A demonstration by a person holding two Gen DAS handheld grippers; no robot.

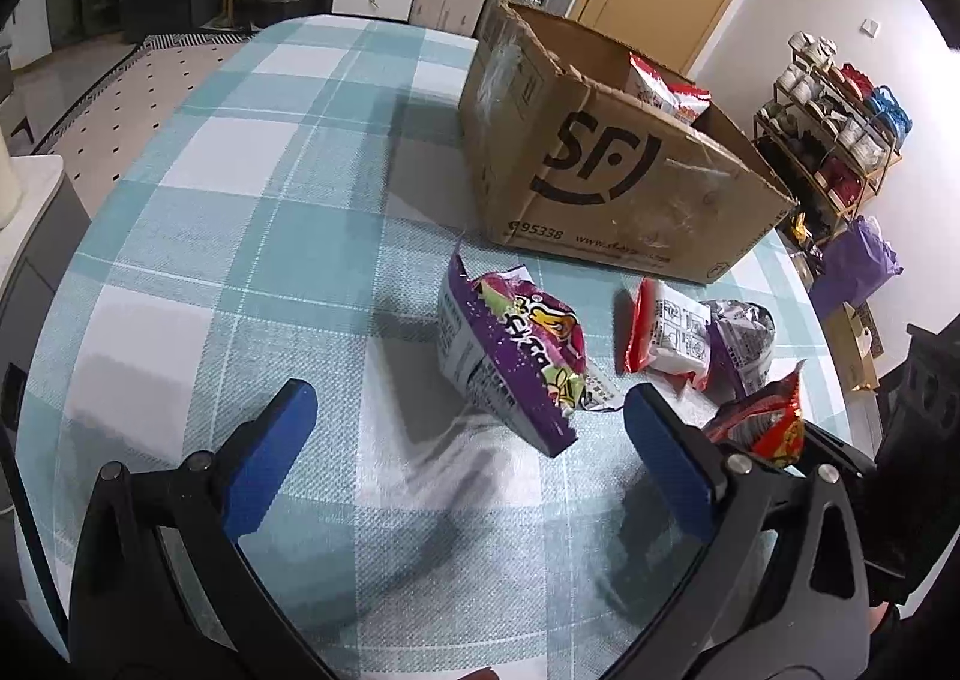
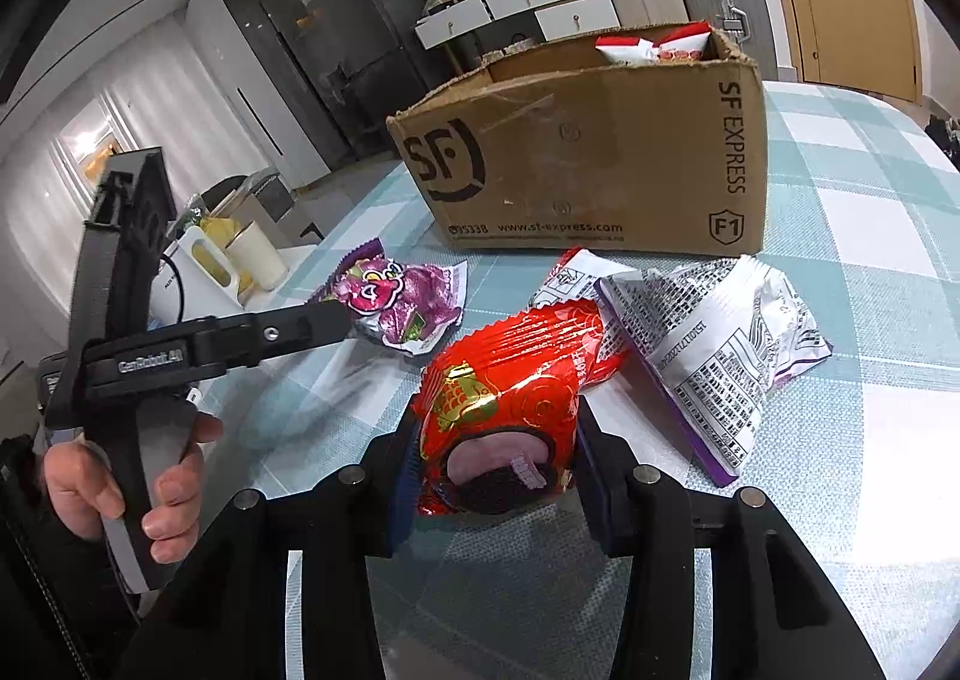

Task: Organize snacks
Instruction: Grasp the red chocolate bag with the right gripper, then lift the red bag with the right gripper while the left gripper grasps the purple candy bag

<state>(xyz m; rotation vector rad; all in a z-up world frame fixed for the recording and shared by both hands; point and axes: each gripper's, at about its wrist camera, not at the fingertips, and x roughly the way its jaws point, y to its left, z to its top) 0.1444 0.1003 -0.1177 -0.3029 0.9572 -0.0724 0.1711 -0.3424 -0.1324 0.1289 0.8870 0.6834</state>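
Right claw [image 2: 495, 476] clamps red packet [image 2: 510, 398] | left claw [image 1: 468, 440] agape

Four snack packets [image 2: 510, 410] outside one cardboard box [image 2: 588, 164], one packet inside [image 2: 654, 47], two claws [image 1: 471, 440].
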